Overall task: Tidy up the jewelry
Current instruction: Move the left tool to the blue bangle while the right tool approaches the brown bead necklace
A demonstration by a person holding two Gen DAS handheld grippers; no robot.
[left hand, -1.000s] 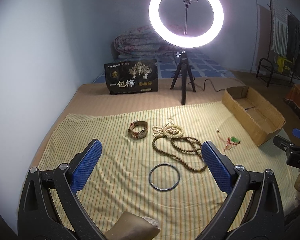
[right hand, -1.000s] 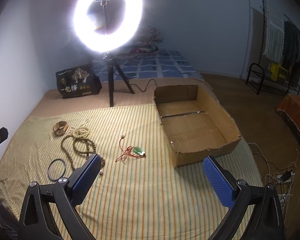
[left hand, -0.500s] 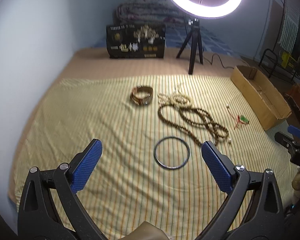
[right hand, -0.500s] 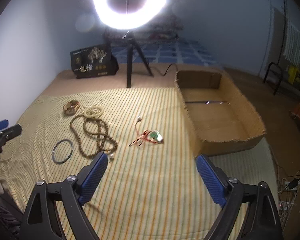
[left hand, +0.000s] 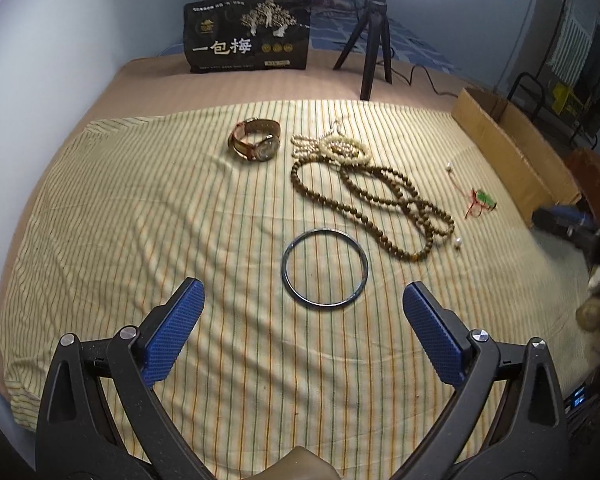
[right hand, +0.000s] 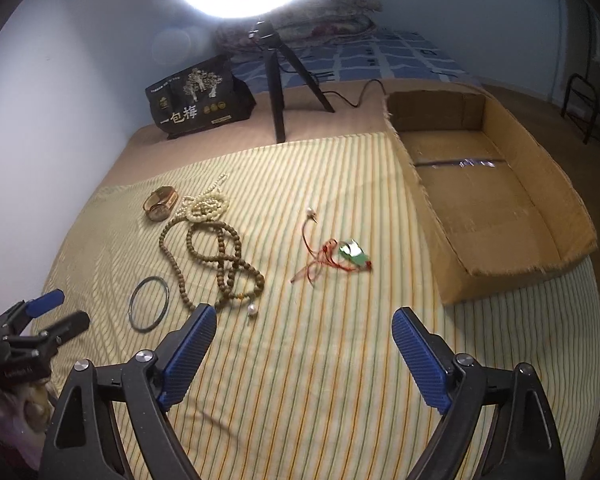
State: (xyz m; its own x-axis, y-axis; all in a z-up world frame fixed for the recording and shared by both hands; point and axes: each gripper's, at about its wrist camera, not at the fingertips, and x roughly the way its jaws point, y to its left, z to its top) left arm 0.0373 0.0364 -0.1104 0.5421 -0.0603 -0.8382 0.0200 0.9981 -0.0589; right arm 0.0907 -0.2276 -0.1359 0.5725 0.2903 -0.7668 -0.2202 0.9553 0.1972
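Both tongs, left tongs (left hand: 303,322) and right tongs (right hand: 303,354), gape empty; I'd pinch the thin dark metal bangle (left hand: 325,268) at frame centre by its rim.

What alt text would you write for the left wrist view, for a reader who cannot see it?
The open left gripper hangs over a striped cloth, its blue fingers on either side of a dark thin bangle lying flat. Beyond lie a brown bead necklace, pale beads, a wristwatch and a green pendant on red cord, with a cardboard box at right.
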